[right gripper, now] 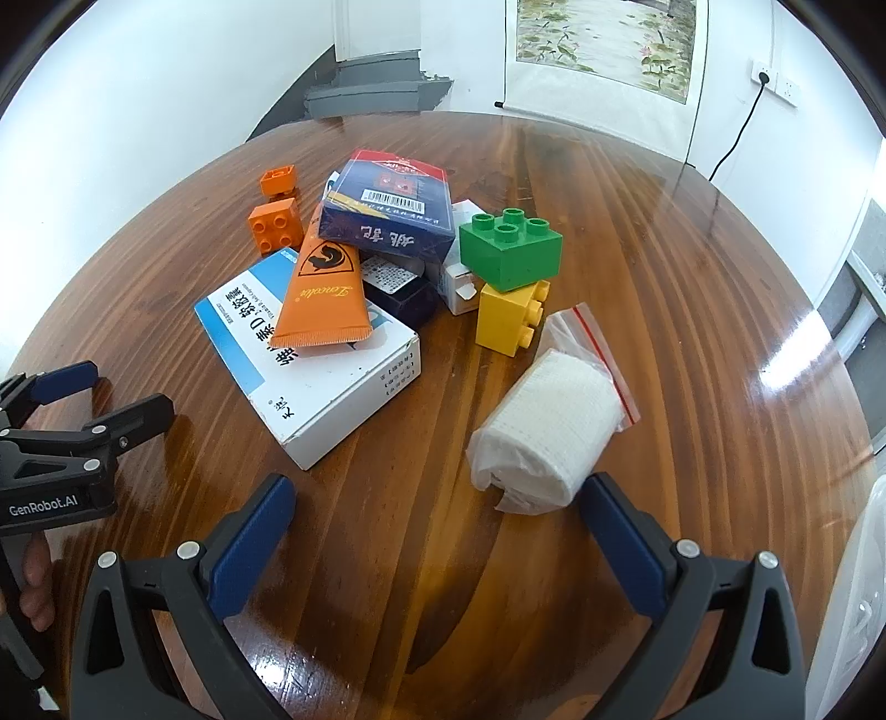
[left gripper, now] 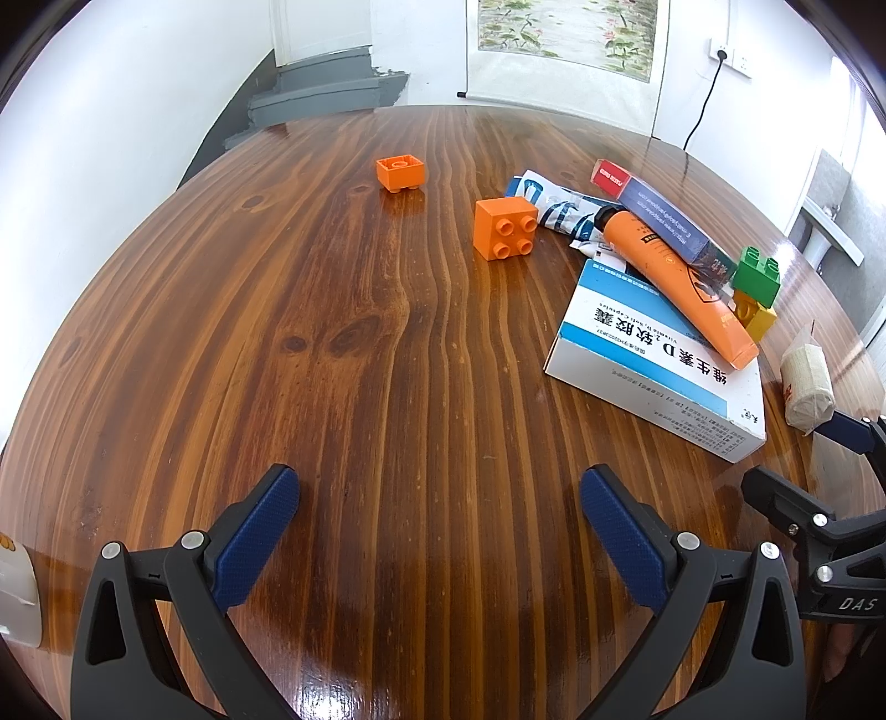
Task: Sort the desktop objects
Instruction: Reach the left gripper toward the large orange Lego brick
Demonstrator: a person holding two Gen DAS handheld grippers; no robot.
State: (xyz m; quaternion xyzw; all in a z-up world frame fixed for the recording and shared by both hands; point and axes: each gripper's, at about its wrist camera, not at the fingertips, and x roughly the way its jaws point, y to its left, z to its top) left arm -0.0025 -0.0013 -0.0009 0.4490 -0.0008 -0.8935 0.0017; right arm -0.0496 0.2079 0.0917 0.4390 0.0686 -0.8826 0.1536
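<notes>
I'm looking at the pile sitting mid-bench: white-and-blue medicine box [right gripper: 326, 365] lying flat, orange tube [right gripper: 324, 288] resting across its top, dark blue carton [right gripper: 387, 213] leaning over the tube's upper end. Green brick [right gripper: 509, 246] is sitting stacked on the yellow brick [right gripper: 509, 321], just right of the box. Bagged gauze roll [right gripper: 545, 432] is lying nearest my right gripper [right gripper: 437, 509], touching nothing else. Two orange bricks are sitting on the left of the pile: one [left gripper: 505, 227] on its side near the cartons, the other [left gripper: 400, 173] apart, further out. Both sets of fingers are standing fully open with nothing between them; left gripper [left gripper: 440, 498] is hovering over bare wooden bench [left gripper: 332, 360], right one is pointing down at the gauze. Painted scroll [right gripper: 603, 39] is hanging on the wall behind.
</notes>
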